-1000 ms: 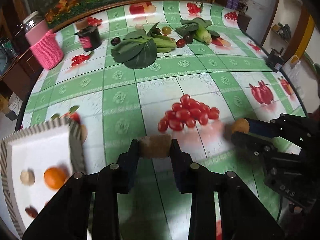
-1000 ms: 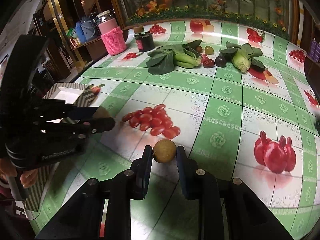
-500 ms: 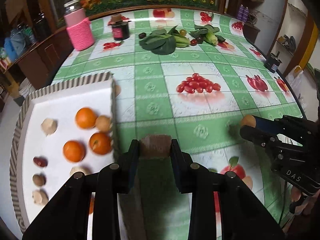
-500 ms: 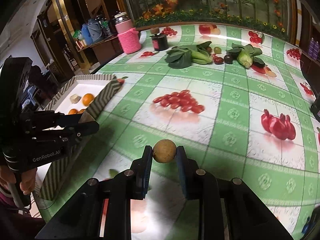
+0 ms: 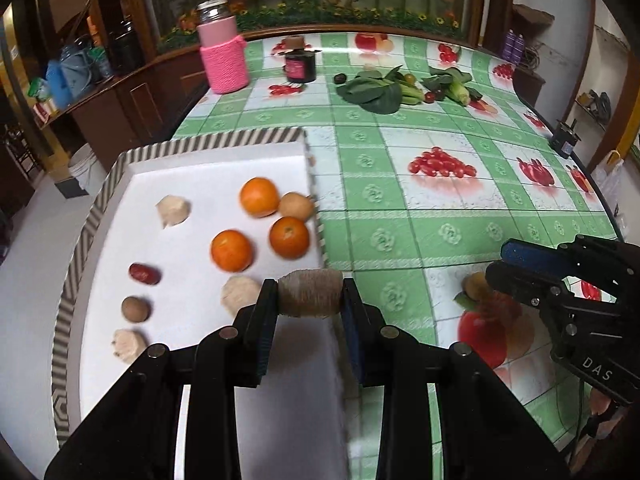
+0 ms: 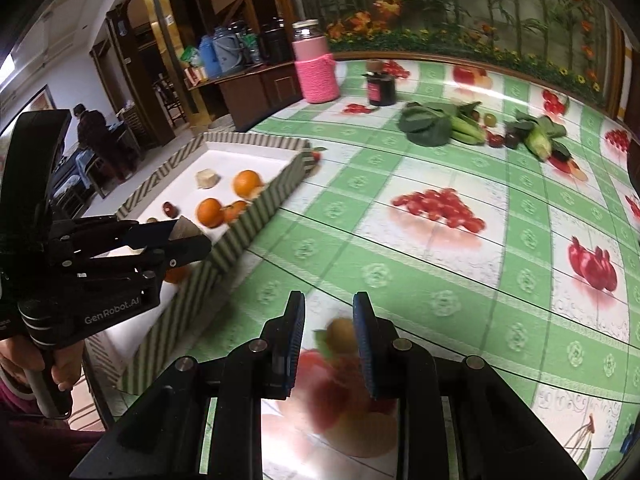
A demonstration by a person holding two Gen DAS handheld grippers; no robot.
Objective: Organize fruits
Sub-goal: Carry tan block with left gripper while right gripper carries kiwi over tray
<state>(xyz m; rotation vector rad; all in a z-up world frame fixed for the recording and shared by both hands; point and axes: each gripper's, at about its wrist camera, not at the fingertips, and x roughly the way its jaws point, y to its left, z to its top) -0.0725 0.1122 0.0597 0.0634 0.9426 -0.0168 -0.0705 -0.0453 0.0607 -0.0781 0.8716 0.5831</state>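
Observation:
My left gripper (image 5: 310, 300) is shut on a brown fuzzy fruit (image 5: 311, 294) and holds it over the near right edge of the white tray (image 5: 200, 156). The tray has a striped rim and holds three oranges (image 5: 259, 197), a red date (image 5: 144, 274) and several pale and brown pieces. My right gripper (image 6: 329, 324) is open; a small round tan fruit (image 6: 341, 334) shows blurred below its fingers, over the tablecloth. That fruit also shows in the left wrist view (image 5: 475, 286). The left gripper shows in the right wrist view (image 6: 188, 240) with its fruit.
A green checked tablecloth (image 5: 400, 200) with printed fruit covers the table. At the far side lie leafy greens (image 5: 376, 92), corn (image 5: 460, 92), a dark jar (image 5: 300, 66) and a pink knitted-sleeve bottle (image 5: 222, 60). The table edge runs along the right.
My left gripper has moved left and nearer the tray with its fruit. My right gripper has opened and the tan fruit has dropped out of its fingers.

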